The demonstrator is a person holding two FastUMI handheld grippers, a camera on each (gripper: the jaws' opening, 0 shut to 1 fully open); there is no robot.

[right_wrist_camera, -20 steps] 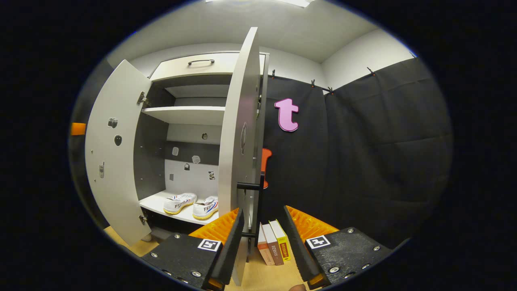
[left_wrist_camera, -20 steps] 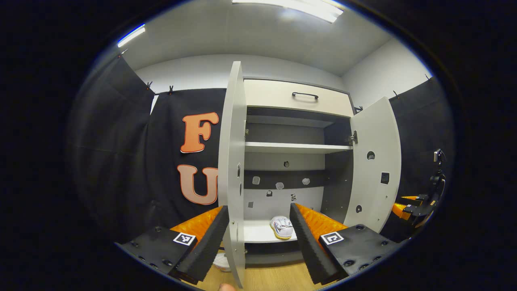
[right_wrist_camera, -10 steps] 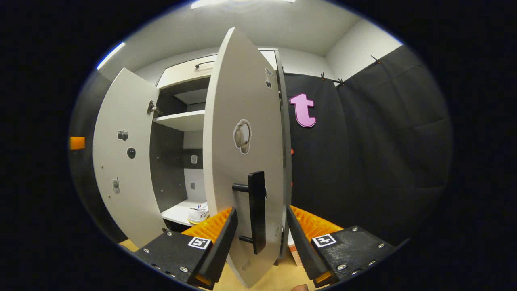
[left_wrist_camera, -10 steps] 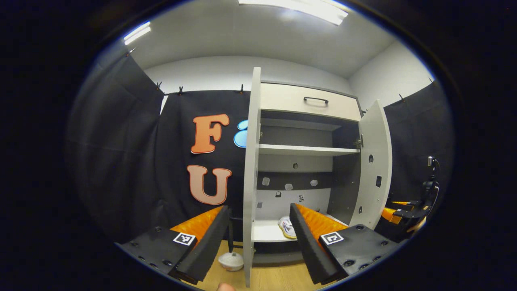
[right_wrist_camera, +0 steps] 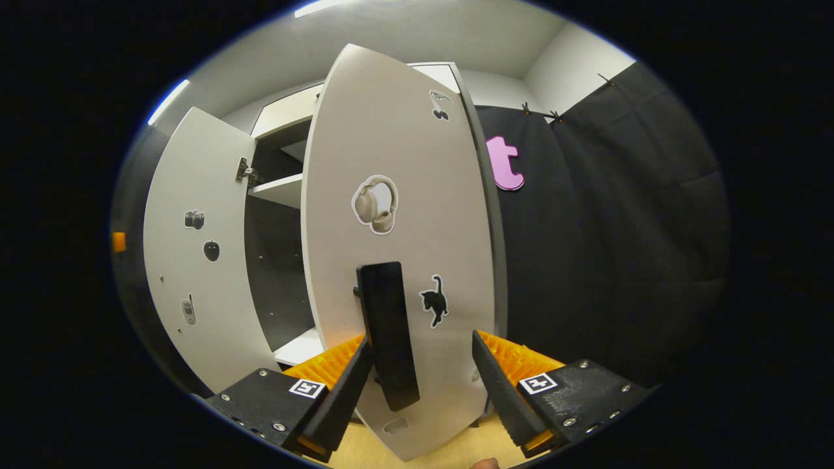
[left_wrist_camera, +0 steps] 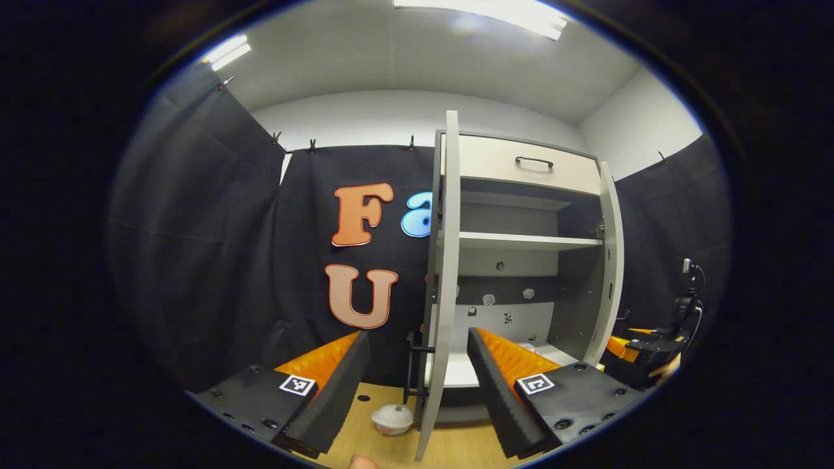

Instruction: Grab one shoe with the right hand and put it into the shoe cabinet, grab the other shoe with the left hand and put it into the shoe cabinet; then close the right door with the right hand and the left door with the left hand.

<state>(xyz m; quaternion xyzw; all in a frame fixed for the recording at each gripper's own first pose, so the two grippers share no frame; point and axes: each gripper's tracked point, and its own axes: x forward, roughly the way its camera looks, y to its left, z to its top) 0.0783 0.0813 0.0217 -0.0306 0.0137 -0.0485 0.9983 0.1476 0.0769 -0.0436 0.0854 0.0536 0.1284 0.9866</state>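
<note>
Two doors stand ajar on the shoe cabinet [left_wrist_camera: 521,195], and both grippers are lined up on them. In the right gripper view, the right gripper [right_wrist_camera: 420,374] has its jaws spread wide on either side of the right door's black bar handle [right_wrist_camera: 388,332]. The left finger [right_wrist_camera: 339,400] looks to be touching the handle's edge; the right finger [right_wrist_camera: 502,391] stands apart from it. Nothing is pinched, which suits a push on the right door [right_wrist_camera: 397,215] rather than a grip. That door sits at a part-closed angle, its outer face with the headphone, cat and cherry stickers turned to the camera.

In the left gripper view, the left gripper [left_wrist_camera: 417,384] has its jaws spread too, straddling the edge-on left door [left_wrist_camera: 444,280] without clamping it, placed ready for its own turn. Its handle [left_wrist_camera: 412,368] shows just beside the edge. A small white lidded cup [left_wrist_camera: 392,419] sits on the wood floor [left_wrist_camera: 456,449] near the door's foot.

The shoes cannot be made out here; the bottom shelf [left_wrist_camera: 459,371], where the task wants them, is largely hidden behind the left door and the gripper's own finger. Judging by the door work, stowing is done and closing is underway.
</note>
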